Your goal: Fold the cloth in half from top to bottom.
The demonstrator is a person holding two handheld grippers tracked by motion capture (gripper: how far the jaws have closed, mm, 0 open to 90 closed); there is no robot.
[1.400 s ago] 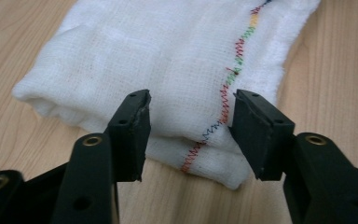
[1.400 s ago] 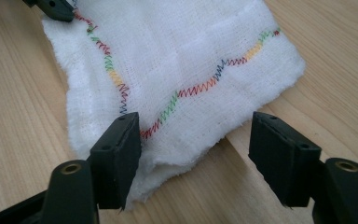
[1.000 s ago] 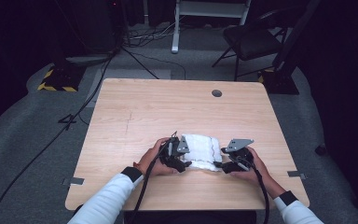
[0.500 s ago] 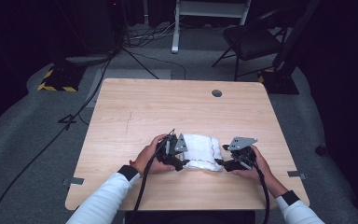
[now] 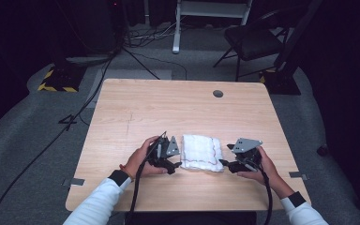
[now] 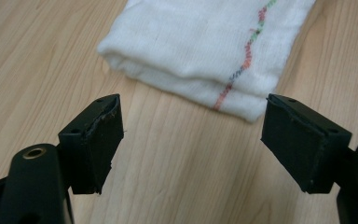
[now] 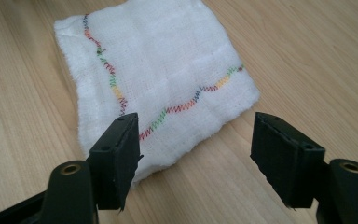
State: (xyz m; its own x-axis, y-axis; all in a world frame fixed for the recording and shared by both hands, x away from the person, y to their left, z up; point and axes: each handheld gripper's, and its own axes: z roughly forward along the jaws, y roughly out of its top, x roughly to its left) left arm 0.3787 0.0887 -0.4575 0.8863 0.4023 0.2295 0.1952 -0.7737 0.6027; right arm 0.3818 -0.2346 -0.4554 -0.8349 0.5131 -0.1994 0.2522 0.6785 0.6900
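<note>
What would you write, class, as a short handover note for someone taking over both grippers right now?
Left gripper: jaws open, empty, just short of the cloth's left edge.
Right gripper: jaws open, empty, at the cloth's right edge.
Folded white cloth with coloured stitching lies flat on the table, between the two grippers.
Done: cloth looks folded into a small rectangle and released.
Left: probably only a further fold or moving it aside, if wanted.

both forearms, in white sleeves, come in from below and angle inward. the left tongs (image 5: pixel 177 165) and the right tongs (image 5: pixel 223 164) point toward each other, held low, each with its jaws standing wide apart and nothing between the pads.
</note>
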